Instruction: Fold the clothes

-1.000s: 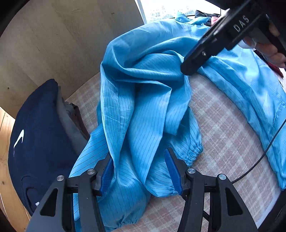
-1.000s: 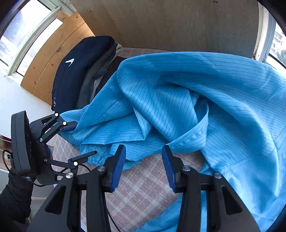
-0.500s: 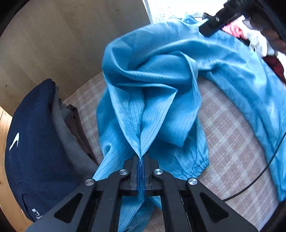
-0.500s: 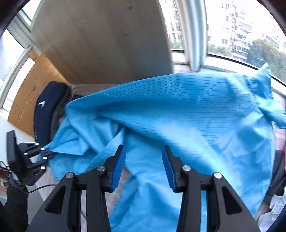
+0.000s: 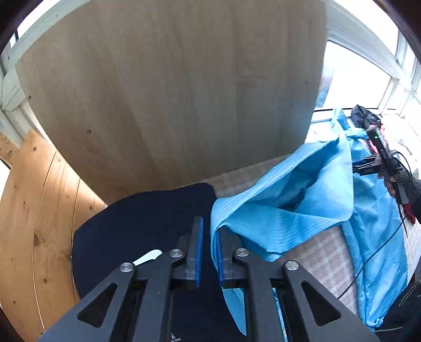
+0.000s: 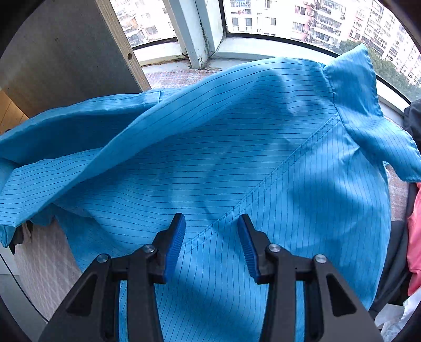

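A light blue pinstriped garment point(image 5: 294, 210) is stretched above a pink checked table point(image 5: 323, 252). My left gripper point(image 5: 209, 231) is shut on a fold of its edge, lifted over a navy folded garment point(image 5: 136, 226). In the right wrist view the blue garment point(image 6: 236, 163) fills the frame, with its collar point(image 6: 368, 110) at the upper right. My right gripper point(image 6: 211, 226) is open and empty, its blue pads just above the cloth by a diagonal seam. It also shows at the far right of the left wrist view point(image 5: 368, 168).
A pale wooden board point(image 5: 171, 92) stands behind the table. The navy garment with a white logo point(image 5: 147, 257) lies at the left. Pink and dark clothes point(image 6: 413, 236) are piled at the right. Windows point(image 6: 289, 21) run behind. A black cable point(image 5: 379, 250) crosses the cloth.
My left gripper has risen and swung left with the held blue fold, over the navy garment. My right gripper has moved along the garment toward the collar, still open.
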`<control>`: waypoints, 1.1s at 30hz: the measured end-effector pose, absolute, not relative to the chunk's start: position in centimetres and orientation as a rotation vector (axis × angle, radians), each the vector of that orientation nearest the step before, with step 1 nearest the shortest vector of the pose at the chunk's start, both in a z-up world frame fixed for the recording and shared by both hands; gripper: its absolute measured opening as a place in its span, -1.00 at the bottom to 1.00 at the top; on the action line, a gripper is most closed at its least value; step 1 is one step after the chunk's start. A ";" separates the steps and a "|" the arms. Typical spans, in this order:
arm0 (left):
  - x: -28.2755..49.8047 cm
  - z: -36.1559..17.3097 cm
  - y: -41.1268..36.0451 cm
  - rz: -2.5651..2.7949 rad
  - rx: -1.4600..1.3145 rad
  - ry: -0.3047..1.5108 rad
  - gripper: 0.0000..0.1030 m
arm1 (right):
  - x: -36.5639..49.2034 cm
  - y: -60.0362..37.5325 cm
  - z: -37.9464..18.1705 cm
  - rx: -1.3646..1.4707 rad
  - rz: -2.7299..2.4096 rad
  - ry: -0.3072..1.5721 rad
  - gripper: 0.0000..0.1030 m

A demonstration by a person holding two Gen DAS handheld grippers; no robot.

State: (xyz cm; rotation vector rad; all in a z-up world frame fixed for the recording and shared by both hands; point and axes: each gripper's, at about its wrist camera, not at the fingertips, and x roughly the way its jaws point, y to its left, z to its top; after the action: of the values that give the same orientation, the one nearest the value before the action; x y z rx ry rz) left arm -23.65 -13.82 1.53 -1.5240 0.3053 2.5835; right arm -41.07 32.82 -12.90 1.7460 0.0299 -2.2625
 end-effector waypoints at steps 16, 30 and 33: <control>-19.7 0.5 -17.3 2.565 -1.680 0.479 -0.04 | -43.1 28.8 -12.1 1.733 -2.187 0.029 -0.19; -14.0 -4.1 -13.2 2.469 -1.637 0.217 -0.66 | -43.7 32.3 -10.4 1.709 -2.170 -0.234 -0.19; -14.6 -4.4 -12.8 2.476 -1.622 0.205 -0.88 | -43.4 33.9 -9.8 1.691 -2.172 -0.301 -0.19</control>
State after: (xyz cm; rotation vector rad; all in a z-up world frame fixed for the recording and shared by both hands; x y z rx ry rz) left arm -14.58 -12.81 -4.38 -1.6222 0.2047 2.4765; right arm -43.38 33.92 -9.76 1.6911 -0.3005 -2.1722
